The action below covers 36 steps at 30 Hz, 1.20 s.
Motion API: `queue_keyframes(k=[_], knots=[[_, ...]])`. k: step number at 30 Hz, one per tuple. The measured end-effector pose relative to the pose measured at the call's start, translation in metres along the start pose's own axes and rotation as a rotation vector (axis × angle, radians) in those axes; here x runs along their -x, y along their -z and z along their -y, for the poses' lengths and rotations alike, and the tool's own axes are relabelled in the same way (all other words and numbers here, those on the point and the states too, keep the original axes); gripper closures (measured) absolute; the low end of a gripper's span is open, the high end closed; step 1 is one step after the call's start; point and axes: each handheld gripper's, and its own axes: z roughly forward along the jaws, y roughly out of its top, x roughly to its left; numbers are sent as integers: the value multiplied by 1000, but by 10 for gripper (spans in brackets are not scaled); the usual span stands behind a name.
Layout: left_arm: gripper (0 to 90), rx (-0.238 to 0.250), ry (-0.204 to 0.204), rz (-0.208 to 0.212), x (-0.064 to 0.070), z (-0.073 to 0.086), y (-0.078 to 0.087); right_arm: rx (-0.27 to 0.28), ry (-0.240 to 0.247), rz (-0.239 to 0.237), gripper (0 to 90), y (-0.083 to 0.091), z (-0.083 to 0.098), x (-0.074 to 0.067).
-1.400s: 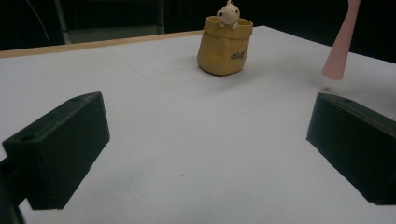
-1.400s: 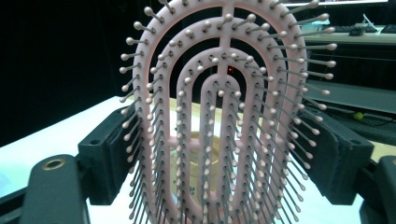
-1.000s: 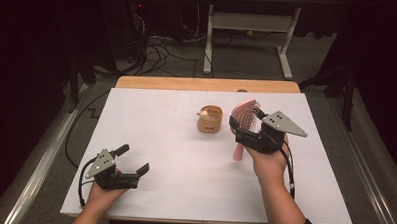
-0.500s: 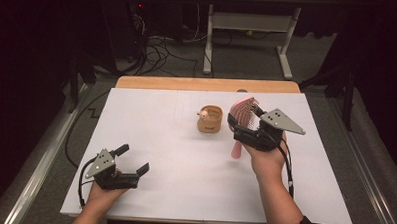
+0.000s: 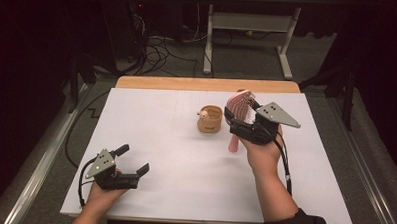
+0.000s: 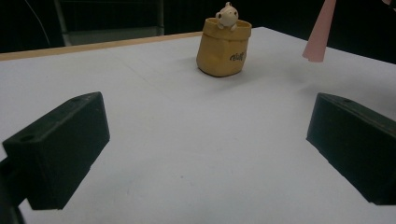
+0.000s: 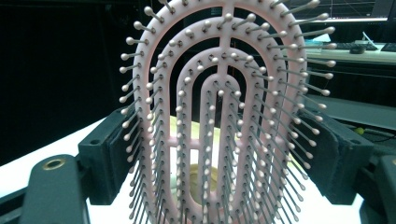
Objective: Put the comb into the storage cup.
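A pink hairbrush (image 5: 239,106) stands upright with its head up and its handle hanging down, just right of a small yellow pot (image 5: 209,119) with a tiny figure on its rim. My right gripper (image 5: 242,116) is shut on the sides of the brush head (image 7: 224,107), bristles facing the camera. In the right gripper view the pot's (image 7: 205,179) yellow shows through the brush's slots. My left gripper (image 5: 133,160) rests open on the white sheet at the front left with nothing between its jaws. From the left gripper (image 6: 205,149) the pot (image 6: 224,46) and the brush handle (image 6: 320,32) show farther off.
A white sheet (image 5: 161,120) covers the table, with a wooden strip (image 5: 207,84) along the far edge. Beyond it the floor holds loose cables (image 5: 154,45) and a white desk frame (image 5: 249,28). Metal rails run along both sides.
My right gripper has edged slightly left and away with the brush, nearer the pot. The left gripper has stayed put.
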Motion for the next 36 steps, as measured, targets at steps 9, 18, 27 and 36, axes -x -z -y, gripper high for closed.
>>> queue_keyframes(k=[9,18,27,36], knots=[[0,-2,0,4,0,0,0,1,3,3,203,-10,-5,-2],[0,-5,-3,8,1,0,0,-3,11,8,203,-22,-10,-2],[0,-6,-5,9,0,1,0,-6,14,19,203,-33,-14,1],[0,-5,-4,11,-1,1,0,5,13,25,203,-42,-21,2]])
